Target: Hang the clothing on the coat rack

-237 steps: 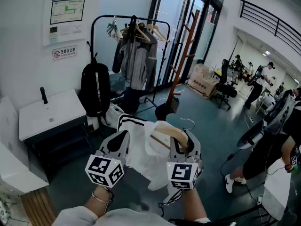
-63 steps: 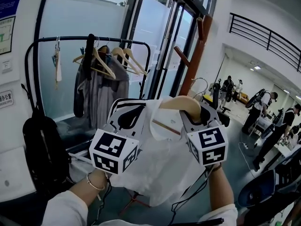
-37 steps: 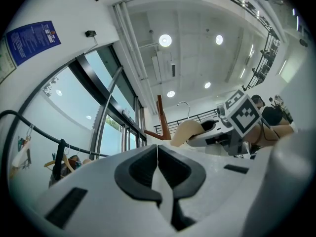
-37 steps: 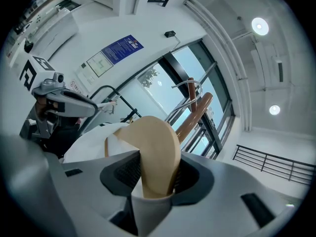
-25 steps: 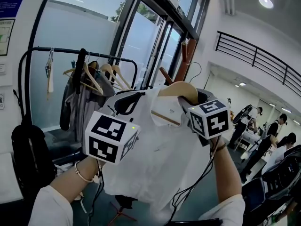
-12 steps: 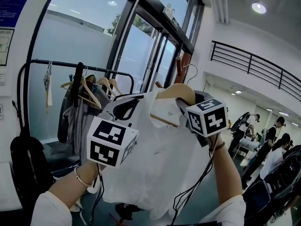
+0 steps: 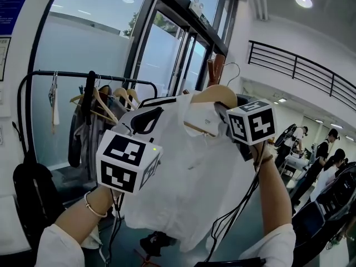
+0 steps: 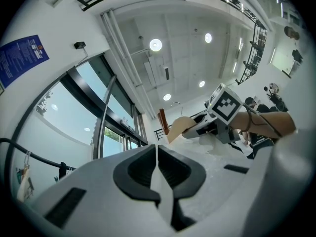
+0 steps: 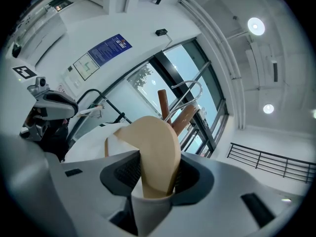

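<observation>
Left wall: a white wall is carrying a blue poster at the top left corner.
Windows: tall glass panes in dark frames are filling the far side and letting in daylight.
Garment rail: a black garment rail is standing at the left before the glass, holding wooden hangers and grey jackets; a black backpack is sitting low at its left end.
Coat rack: a brown wooden coat rack is rising to the right of the rail.
Ceiling: round ceiling lights are shining on white.
Balcony: a black railing is running along the upper right.
Far right: people are standing in an open area.
Floor: a dark grey-green floor is showing below.
</observation>
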Action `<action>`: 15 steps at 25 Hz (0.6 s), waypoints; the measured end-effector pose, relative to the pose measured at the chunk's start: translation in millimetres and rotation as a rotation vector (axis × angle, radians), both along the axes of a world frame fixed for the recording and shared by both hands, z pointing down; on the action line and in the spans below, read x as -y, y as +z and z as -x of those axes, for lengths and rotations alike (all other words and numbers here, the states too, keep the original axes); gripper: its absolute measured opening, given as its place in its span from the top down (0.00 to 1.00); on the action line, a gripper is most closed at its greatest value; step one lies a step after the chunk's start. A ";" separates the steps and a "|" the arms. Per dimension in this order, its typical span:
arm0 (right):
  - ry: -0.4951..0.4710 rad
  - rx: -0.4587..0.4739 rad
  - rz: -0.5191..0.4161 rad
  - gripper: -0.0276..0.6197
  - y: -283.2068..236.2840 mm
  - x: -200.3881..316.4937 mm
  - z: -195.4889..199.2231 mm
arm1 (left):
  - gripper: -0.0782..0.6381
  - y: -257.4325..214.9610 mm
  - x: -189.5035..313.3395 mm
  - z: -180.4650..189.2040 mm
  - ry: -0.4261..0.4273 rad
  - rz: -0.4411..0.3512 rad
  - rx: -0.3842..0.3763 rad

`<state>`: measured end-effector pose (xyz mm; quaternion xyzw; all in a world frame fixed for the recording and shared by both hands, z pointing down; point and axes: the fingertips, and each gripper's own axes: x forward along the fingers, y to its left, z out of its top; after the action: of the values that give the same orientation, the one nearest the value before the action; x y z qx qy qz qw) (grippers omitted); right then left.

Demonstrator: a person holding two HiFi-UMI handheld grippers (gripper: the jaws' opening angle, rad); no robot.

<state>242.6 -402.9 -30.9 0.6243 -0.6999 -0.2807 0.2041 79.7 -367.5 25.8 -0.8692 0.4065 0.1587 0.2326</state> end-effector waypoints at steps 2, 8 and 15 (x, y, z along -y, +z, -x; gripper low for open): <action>0.007 -0.003 0.001 0.68 -1.7 2.0 -0.2 | 0.88 -0.5 2.4 -0.1 0.003 0.005 0.002; 0.008 -0.007 0.045 0.68 1.1 14.6 5.2 | 0.88 -0.5 9.6 1.1 0.012 0.006 0.007; -0.001 -0.012 0.090 0.68 -0.7 24.7 7.0 | 0.88 3.6 19.0 1.4 0.026 0.023 0.013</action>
<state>235.6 -427.5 -31.6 0.6124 -0.7109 -0.2526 0.2362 78.4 -386.4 29.4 -0.8781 0.3952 0.1514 0.2232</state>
